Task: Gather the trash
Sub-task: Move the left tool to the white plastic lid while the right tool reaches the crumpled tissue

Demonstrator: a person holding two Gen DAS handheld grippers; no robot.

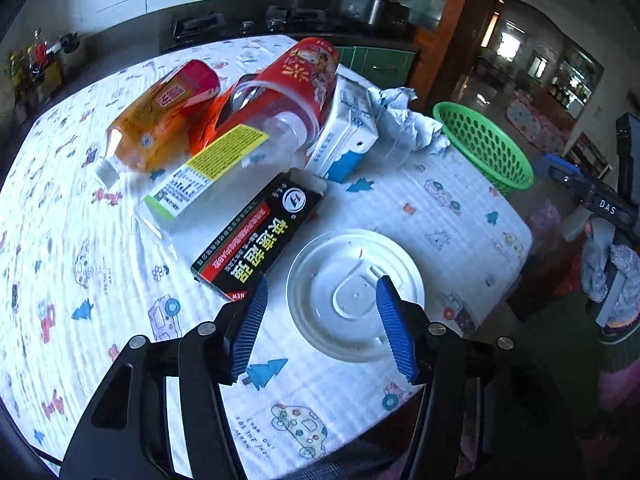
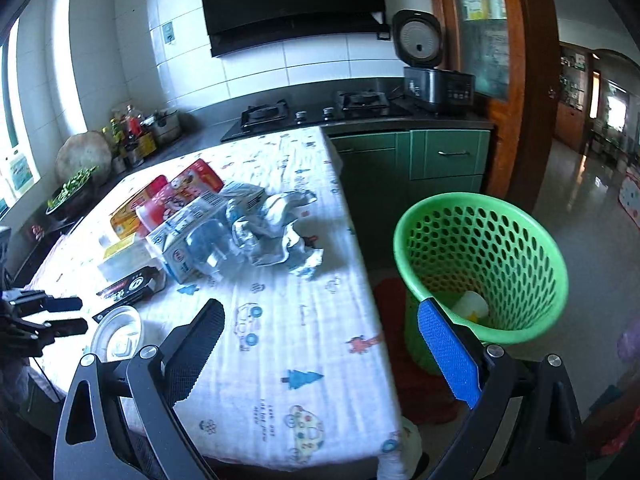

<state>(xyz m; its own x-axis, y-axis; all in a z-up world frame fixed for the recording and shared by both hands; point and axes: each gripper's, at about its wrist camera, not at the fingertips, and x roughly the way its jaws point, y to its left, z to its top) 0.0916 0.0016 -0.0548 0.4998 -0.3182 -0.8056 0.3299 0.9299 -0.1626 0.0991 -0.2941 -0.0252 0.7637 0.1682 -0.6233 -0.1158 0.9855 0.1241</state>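
The white lid (image 1: 354, 294) lies flat on the tablecloth (image 1: 460, 208), beside the black box (image 1: 260, 236). The left gripper (image 1: 320, 320) hangs over it, jaws spread, nothing pinched. Straddle the rim, then close. The right gripper (image 2: 320, 356), spread and empty, is near the green basket (image 2: 480, 264).

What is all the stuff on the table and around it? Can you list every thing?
bottle: one, orange with red label, lying at the far left of the pile
cup: one, red, on its side behind the pile
clear bottle: one, see-through with yellow label, lying mid-pile
milk carton: one, white and blue, right of the cup
crumpled foil: one, silver, beside the carton
black box: one, black and red, near the lid
lid: one, white, flat near the table edge
bin: one, green, on the floor beside the table
left claw: open, over the lid
right claw: open, empty
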